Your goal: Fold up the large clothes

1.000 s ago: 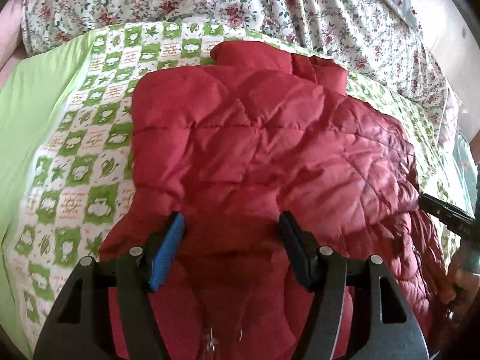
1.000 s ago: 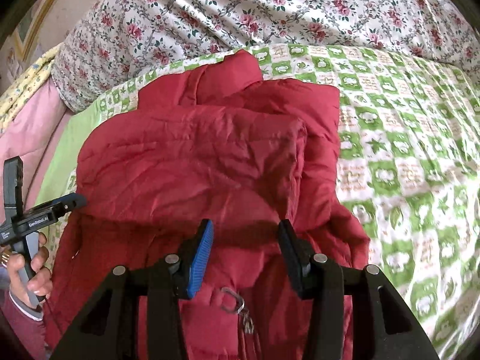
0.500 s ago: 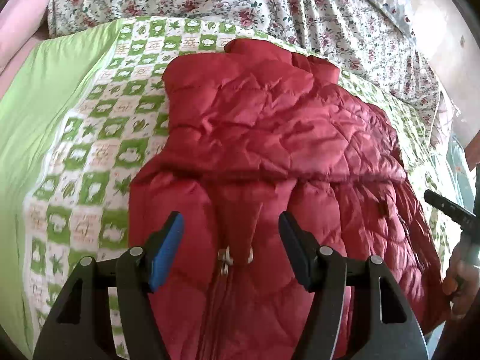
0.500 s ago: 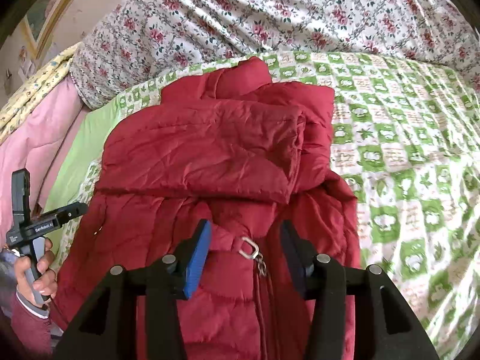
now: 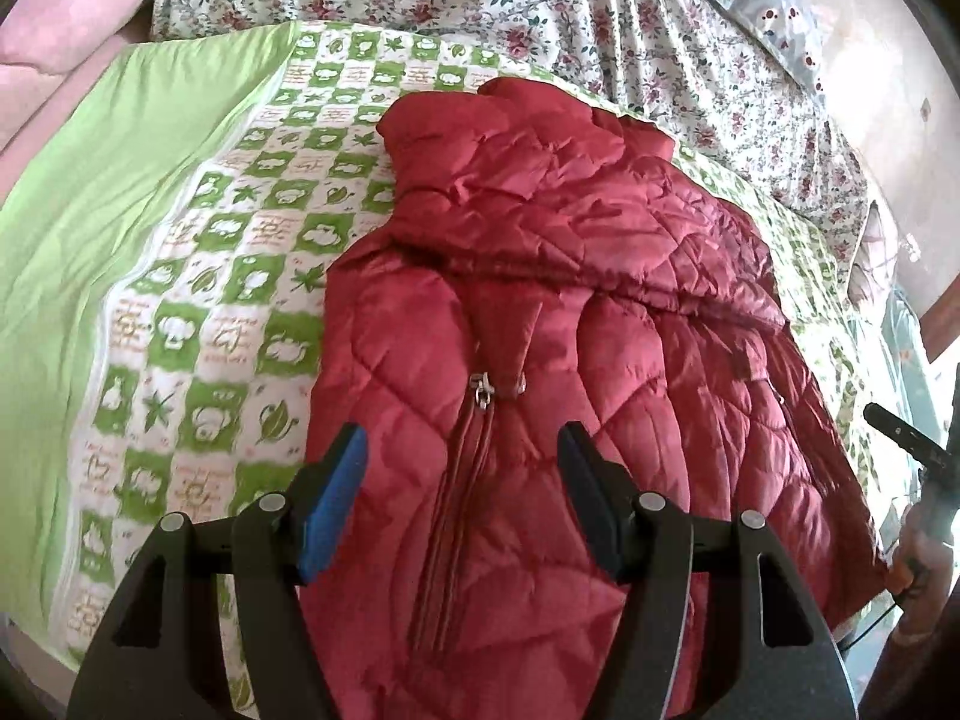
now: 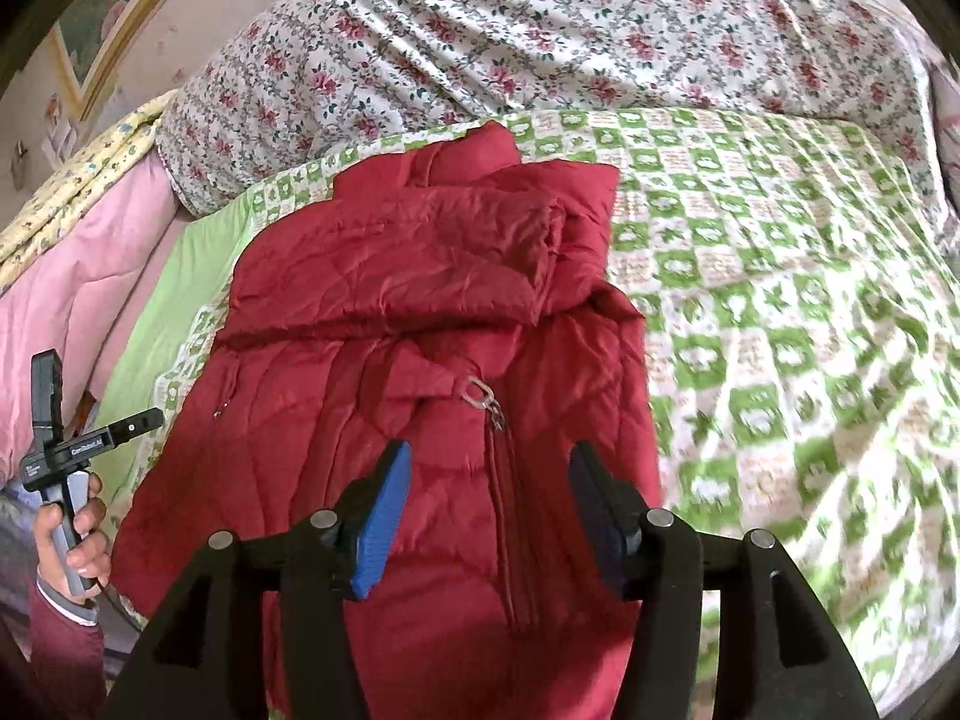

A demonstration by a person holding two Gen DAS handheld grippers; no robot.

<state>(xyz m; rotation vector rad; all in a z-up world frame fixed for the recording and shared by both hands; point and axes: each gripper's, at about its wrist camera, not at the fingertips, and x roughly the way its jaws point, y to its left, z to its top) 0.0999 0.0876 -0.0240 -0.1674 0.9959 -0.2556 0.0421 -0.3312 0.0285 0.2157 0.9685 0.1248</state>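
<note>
A red quilted jacket (image 5: 570,324) lies on the bed, front up, zipper shut, with its upper part folded down over the chest; it also shows in the right wrist view (image 6: 420,300). A metal zipper pull (image 5: 483,390) sits at the fold, also seen from the right (image 6: 480,393). My left gripper (image 5: 462,456) is open and empty, held above the jacket's lower half. My right gripper (image 6: 489,474) is open and empty, also above the lower half. Each gripper shows at the edge of the other's view, the right one (image 5: 906,438) and the left one (image 6: 90,438).
The jacket lies on a green-and-white checked sheet (image 6: 780,300) with a plain green border (image 5: 108,192). A floral quilt (image 6: 540,36) is bunched along the far side. A pink blanket (image 6: 72,276) lies at the left.
Both grippers have pulled back and up from the jacket. The folded-down upper part and the zipper pull now show farther ahead of the fingers.
</note>
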